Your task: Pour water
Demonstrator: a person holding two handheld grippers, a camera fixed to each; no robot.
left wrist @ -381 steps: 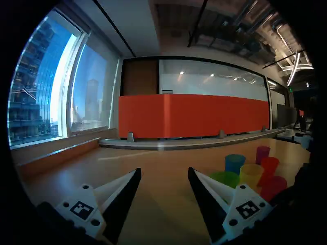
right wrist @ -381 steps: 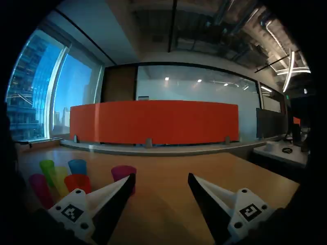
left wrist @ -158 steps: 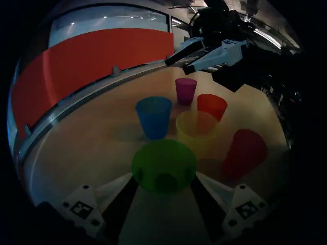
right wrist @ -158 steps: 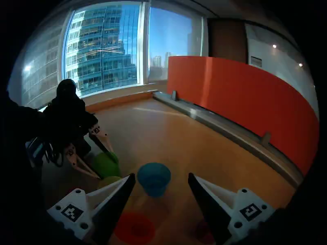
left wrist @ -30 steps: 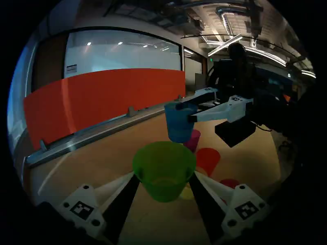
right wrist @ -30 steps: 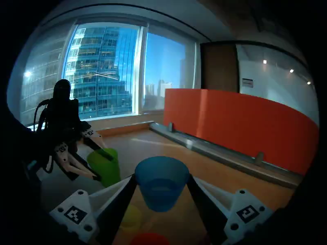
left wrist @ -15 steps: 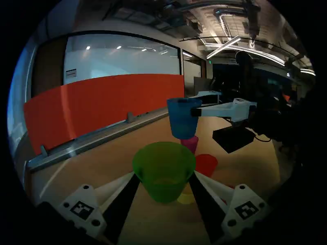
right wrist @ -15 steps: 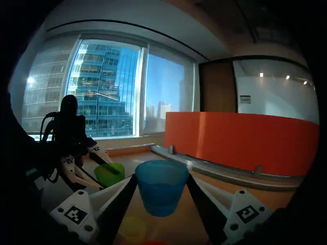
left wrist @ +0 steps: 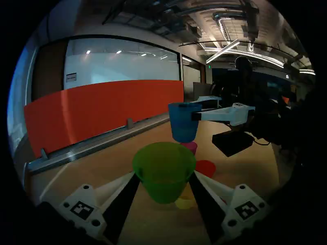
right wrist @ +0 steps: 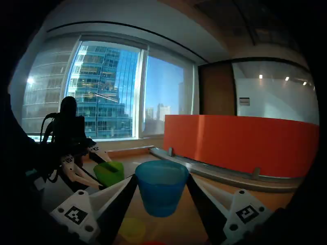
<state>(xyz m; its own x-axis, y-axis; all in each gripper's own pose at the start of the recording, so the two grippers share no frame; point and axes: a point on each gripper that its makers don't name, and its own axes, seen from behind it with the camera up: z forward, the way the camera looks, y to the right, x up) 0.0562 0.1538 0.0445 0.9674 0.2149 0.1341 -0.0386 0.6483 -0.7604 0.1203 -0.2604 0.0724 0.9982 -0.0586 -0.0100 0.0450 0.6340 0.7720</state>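
Note:
A green plastic cup (left wrist: 164, 171) is held upright above the wooden table, with my left gripper (left wrist: 163, 183) shut on it. A blue plastic cup (right wrist: 162, 187), also upright and lifted, sits between the fingers of my right gripper (right wrist: 160, 190), which is shut on it. In the left gripper view the blue cup (left wrist: 184, 121) hangs beyond and slightly above the green one, in the right gripper (left wrist: 196, 115). In the right gripper view the green cup (right wrist: 108, 173) shows at the left in the left gripper (right wrist: 98, 171). I cannot make out any water in either cup.
Purple (left wrist: 188, 147), red (left wrist: 205, 167) and yellow (left wrist: 184, 201) cups stand on the wooden table (left wrist: 102, 167) below the held cups. An orange partition (left wrist: 102, 106) and a metal rail (left wrist: 94, 141) run along the table's far edge. Large windows (right wrist: 102, 94) fill one wall.
Both cups have stayed lifted and upright. The blue cup rose a little over the last second, and the table cups sit lower in both views.

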